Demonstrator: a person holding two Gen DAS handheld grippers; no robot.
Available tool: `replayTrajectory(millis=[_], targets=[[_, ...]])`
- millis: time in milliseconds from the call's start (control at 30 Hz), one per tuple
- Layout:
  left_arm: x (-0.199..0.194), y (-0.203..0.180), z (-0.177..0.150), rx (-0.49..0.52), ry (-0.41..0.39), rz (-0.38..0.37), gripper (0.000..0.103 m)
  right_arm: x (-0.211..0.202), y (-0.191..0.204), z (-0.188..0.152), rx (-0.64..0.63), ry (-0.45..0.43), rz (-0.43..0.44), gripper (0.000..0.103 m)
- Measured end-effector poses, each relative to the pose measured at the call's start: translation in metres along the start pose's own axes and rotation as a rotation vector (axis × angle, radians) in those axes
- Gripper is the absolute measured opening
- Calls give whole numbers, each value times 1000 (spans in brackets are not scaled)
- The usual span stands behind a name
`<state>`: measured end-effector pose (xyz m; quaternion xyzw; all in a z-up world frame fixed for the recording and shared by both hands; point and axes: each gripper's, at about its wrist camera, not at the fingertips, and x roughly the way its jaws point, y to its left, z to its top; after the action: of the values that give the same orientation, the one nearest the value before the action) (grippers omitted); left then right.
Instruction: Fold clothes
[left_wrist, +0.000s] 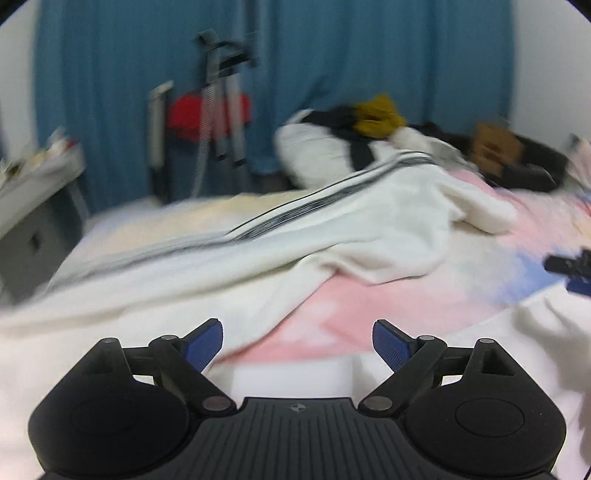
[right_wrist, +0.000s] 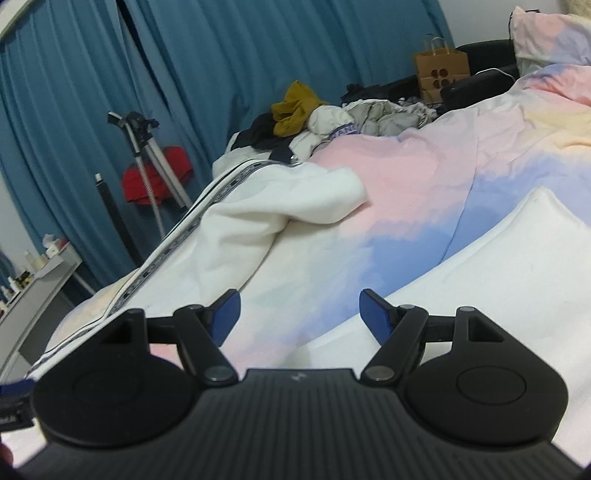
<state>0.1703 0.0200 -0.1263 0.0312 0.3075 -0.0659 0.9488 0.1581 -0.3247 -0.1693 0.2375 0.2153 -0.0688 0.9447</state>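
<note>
left gripper (left_wrist: 297, 345): jaws spread wide, nothing between the blue pads, just hanging over the bed. The whole left wrist view is smeared with blur.
right gripper (right_wrist: 300, 314): also spread apart, empty, low over the pastel cover with a white fold of cloth right under its right side.
white garment (right_wrist: 236, 229): the main thing here. It lies crumpled on the bed ahead of both grippers, one long edge with a dark patterned stripe (right_wrist: 173, 240) running along the bed's left side, the other end bunched in a loose heap toward the middle.
bedcover (right_wrist: 399, 177): pink, blue and yellow blotches, wrinkled.
clothes pile (right_wrist: 332, 118): at the far end of the bed, a mustard-yellow piece (right_wrist: 293, 109) on top of dark and grey-white stuff, well apart from the white garment's heap.
paper bag (right_wrist: 441, 72): brown, standing behind the pile.
background: teal curtain (right_wrist: 221, 55), a tripod (right_wrist: 147, 155) with something red behind it, a grey desk (right_wrist: 40, 291) at the left with small bottles on it.
</note>
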Motion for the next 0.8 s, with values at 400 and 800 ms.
replayTrajectory(millis=[400, 800], targets=[[16, -5, -4, 103, 11, 31, 88, 0, -12, -11, 202, 120, 148, 74], [76, -1, -7, 154, 25, 69, 83, 90, -4, 32, 463, 225, 233, 75]])
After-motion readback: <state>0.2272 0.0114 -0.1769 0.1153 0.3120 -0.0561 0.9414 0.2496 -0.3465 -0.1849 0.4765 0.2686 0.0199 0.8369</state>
